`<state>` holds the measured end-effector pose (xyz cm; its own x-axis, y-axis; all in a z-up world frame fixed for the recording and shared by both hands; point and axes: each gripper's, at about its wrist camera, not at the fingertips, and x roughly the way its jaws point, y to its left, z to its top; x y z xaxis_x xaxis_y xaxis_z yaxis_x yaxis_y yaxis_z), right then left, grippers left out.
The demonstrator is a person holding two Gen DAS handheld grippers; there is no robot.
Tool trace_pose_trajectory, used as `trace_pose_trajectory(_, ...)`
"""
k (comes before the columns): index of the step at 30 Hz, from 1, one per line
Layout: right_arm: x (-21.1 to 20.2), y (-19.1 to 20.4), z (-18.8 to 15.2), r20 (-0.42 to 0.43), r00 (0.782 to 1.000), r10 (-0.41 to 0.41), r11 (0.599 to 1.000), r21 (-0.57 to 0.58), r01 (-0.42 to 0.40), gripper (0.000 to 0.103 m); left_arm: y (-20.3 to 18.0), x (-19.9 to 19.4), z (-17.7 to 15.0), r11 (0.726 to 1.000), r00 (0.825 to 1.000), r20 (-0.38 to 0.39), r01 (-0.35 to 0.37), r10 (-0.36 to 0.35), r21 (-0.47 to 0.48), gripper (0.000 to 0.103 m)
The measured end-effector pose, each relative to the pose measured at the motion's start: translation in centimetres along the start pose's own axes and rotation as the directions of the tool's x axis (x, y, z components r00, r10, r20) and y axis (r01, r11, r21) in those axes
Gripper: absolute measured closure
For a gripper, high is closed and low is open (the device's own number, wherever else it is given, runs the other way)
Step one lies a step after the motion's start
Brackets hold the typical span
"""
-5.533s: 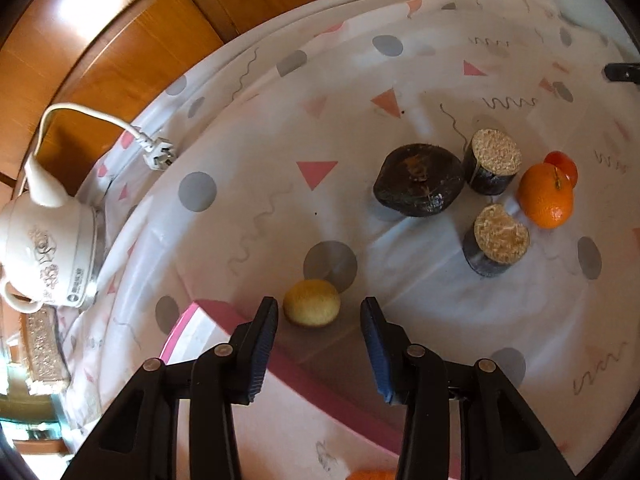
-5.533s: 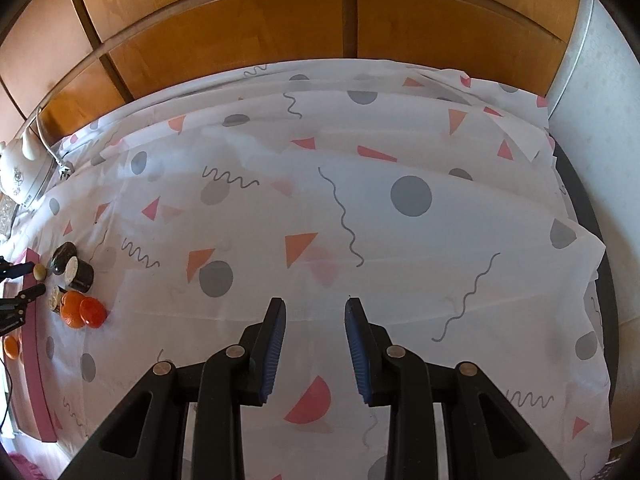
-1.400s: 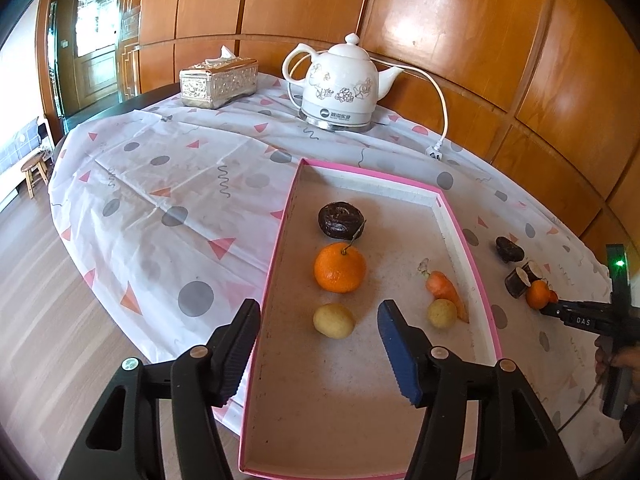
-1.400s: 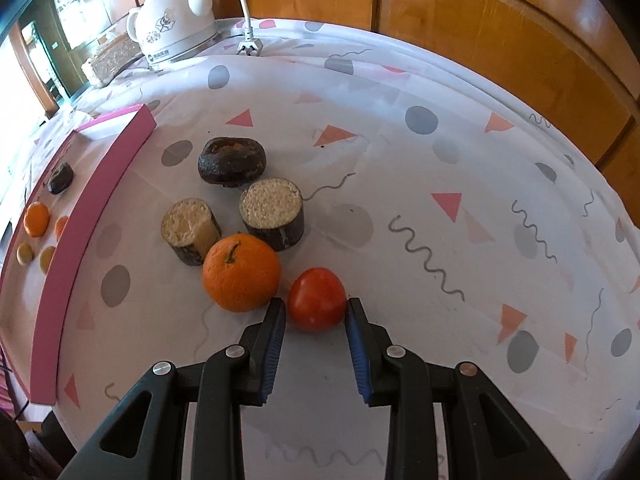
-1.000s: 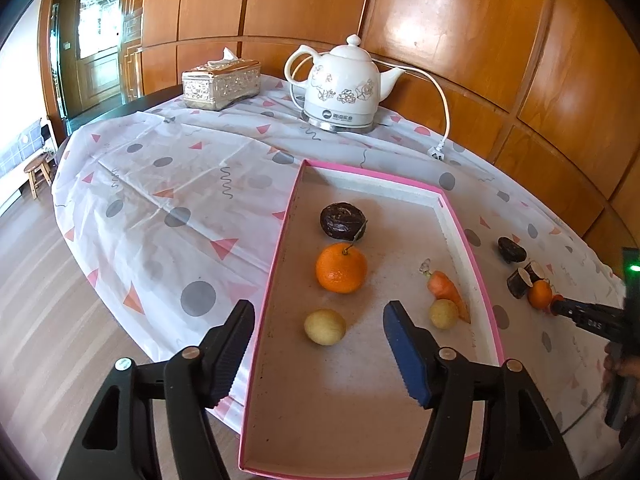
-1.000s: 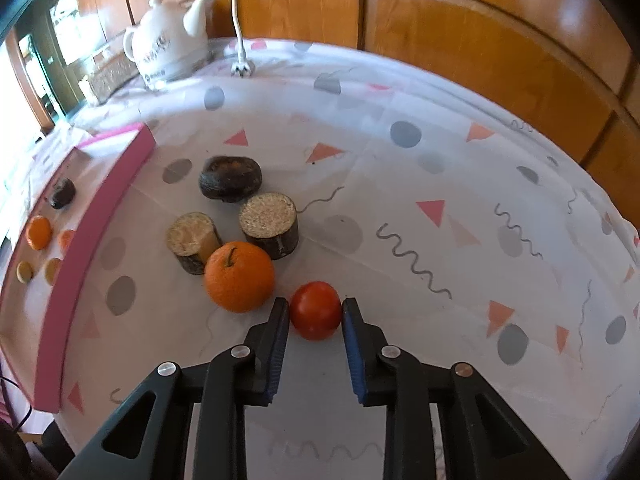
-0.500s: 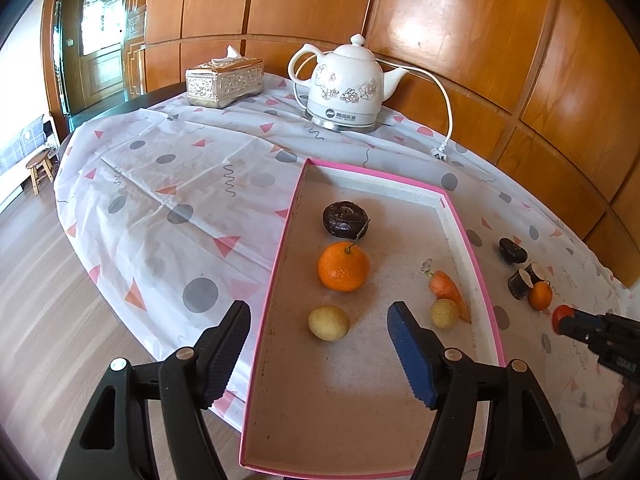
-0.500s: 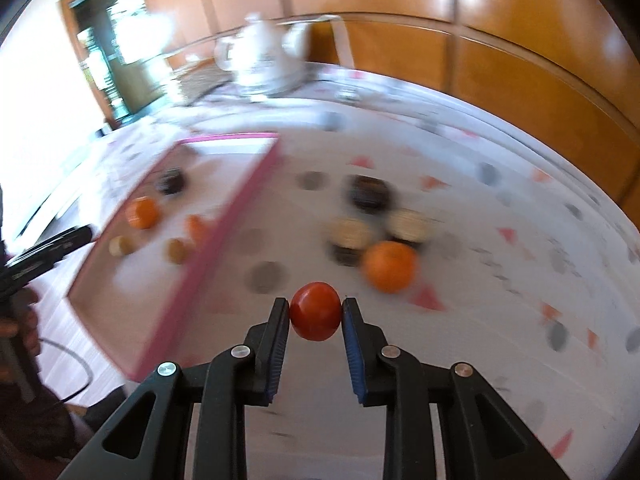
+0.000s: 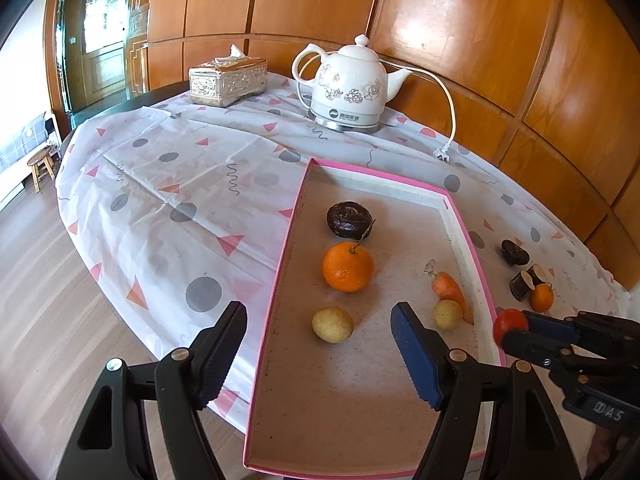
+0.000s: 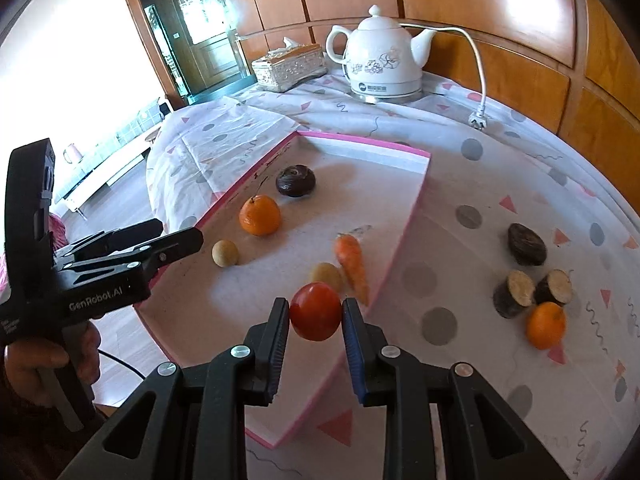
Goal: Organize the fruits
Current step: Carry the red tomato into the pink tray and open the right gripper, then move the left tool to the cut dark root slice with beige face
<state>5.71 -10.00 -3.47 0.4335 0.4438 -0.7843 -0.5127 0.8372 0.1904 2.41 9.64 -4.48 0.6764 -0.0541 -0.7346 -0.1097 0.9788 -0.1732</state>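
Left wrist view: your left gripper hung over the near end of the pink tray, released, its jaws wide apart with nothing between them. A yellow fruit lay in the tray beyond the jaws, with an orange and a dark fruit farther back. To the right lay a carrot and a second yellow fruit. At the right edge, your right gripper held the red tomato at the tray's right rim.

Right wrist view: your right gripper was clenched on the tomato, both pads pressing its sides, above the tray's near right part.

Procedure, as judged: carry the tomato to a bare patch of the tray floor, clear of the carrot and the yellow fruit, lower it close to the floor, then release, since a round fruit would likely roll.

Only the right wrist view showed the pad contact clearly. It also showed more plainly the fruits left on the table: a dark fruit, two cut pieces and a second orange. Only the left wrist view showed the left jaws empty.
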Motion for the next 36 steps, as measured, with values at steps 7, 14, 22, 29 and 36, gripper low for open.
trace_pose_trajectory(7,0.5,0.8,0.0,-0.003,1.000,-0.006,1.000,-0.011,0.006,0.072,-0.2,0.0,0.0,1.000,1.000,0.005,-0.004,0.004,0.006,0.028)
trace_pose_trajectory(14,-0.3,0.6,-0.2,0.010,0.999,-0.039,0.999,-0.010,0.039,0.070,-0.3,-0.4,0.1,1.000,1.000,0.020,-0.003,0.003,0.014,0.028)
trace_pose_trajectory(22,-2.4,-2.0,-1.1,0.014,0.991,-0.130,0.992,0.003,0.130,0.069,-0.5,-0.5,0.1,1.000,1.000,0.022,0.000,-0.001,0.018,0.028)
trace_pose_trajectory(29,-4.8,-6.9,-2.8,-0.010,0.971,-0.241,0.969,0.062,0.241,0.069,-0.8,-0.8,0.1,1.000,0.999,0.036,0.001,-0.002,0.027,0.028)
trace_pose_trajectory(36,-7.6,-11.3,-4.5,-0.040,0.939,-0.342,0.933,0.102,0.345,0.069,-1.2,-0.9,0.1,0.999,0.999,0.042,-0.001,-0.001,0.044,0.028)
